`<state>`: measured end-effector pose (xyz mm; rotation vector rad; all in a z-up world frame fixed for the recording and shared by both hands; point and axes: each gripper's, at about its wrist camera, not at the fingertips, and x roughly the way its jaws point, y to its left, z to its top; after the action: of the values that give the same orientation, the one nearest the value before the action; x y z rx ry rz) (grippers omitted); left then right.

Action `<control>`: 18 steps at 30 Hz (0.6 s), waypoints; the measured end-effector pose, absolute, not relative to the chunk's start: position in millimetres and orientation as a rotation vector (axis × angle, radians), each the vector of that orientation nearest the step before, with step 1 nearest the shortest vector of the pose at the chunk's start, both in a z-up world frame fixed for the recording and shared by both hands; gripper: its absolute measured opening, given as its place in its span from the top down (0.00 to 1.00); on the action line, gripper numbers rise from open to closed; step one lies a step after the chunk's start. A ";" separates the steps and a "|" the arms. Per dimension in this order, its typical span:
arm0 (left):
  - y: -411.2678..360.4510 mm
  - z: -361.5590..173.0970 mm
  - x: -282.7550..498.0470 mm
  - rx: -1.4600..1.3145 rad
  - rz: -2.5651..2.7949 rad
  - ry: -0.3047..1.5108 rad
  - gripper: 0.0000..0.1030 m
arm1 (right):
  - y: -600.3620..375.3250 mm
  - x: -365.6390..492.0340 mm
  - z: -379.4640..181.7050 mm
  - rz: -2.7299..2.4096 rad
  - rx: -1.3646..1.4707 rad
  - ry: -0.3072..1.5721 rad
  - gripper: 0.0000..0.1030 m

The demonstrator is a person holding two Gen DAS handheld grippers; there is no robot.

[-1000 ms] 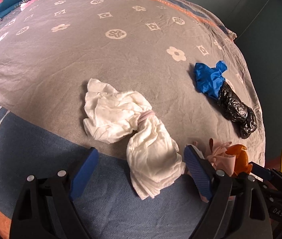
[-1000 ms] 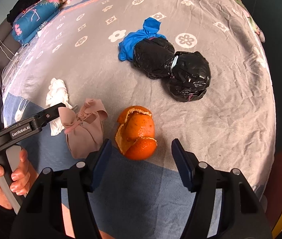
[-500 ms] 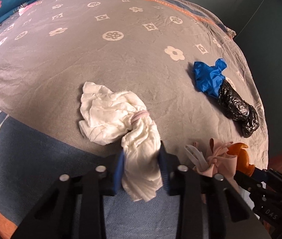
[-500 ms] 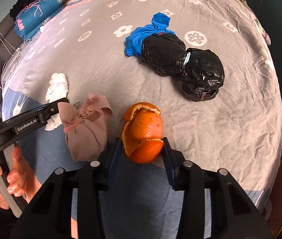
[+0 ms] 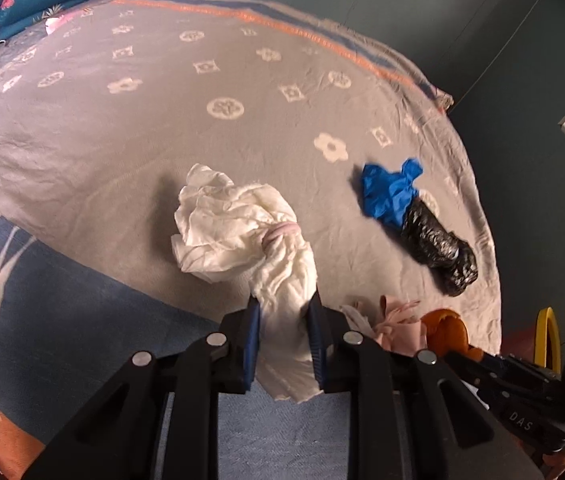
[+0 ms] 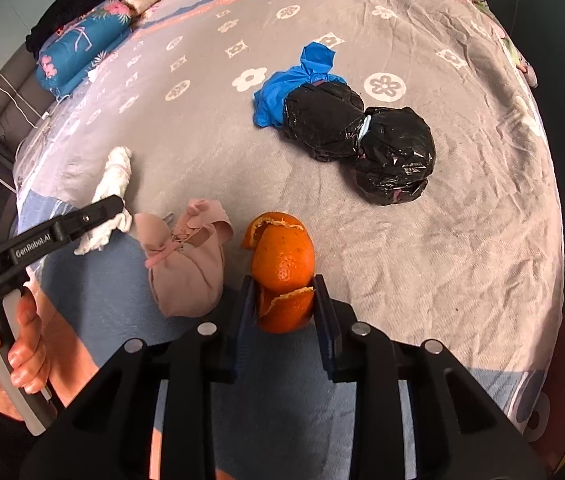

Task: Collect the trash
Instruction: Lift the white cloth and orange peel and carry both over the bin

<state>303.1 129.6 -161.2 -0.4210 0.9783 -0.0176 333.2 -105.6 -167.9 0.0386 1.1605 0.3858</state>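
Observation:
A crumpled white tissue wad [image 5: 226, 228] tied with a pink band lies on the grey flowered bedspread [image 5: 122, 140]. My left gripper [image 5: 283, 308] is shut on its near end, and that end hangs between the blue pads. In the right wrist view my right gripper [image 6: 283, 292] has its jaws closing on a torn orange peel [image 6: 282, 256], with both pads against its sides. A pink tied bundle [image 6: 186, 272] sits just left of the peel. Farther back lie a blue glove [image 6: 278, 92] and a black plastic bag [image 6: 362, 136], knotted in two lumps.
A blue flowered pillow [image 6: 78, 48] and dark clothing lie at the bed's far left corner. A hand [image 6: 14, 352] grips the left tool's handle at the left edge. The bed's right edge drops toward a dark floor with a yellow object [image 5: 546, 336].
Both grippers went from wide open to closed, the left on the tissue, the right on the orange peel. The left gripper has risen a little with the tissue's end.

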 end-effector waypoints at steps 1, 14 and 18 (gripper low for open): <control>132.1 -160.4 302.2 -0.429 -0.013 0.975 0.80 | -106.4 331.7 -166.3 0.388 0.039 1.158 0.74; 144.4 -151.9 283.9 -0.474 0.017 0.957 0.80 | -110.5 308.4 -138.0 0.396 0.029 1.119 0.75; 144.3 -149.1 279.3 -0.477 0.015 0.955 0.81 | -114.0 301.0 -126.5 0.394 0.025 1.099 0.76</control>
<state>279.3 144.3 -149.1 -0.4771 0.9547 0.0145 301.0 -114.0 -126.5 0.0254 1.0986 0.3942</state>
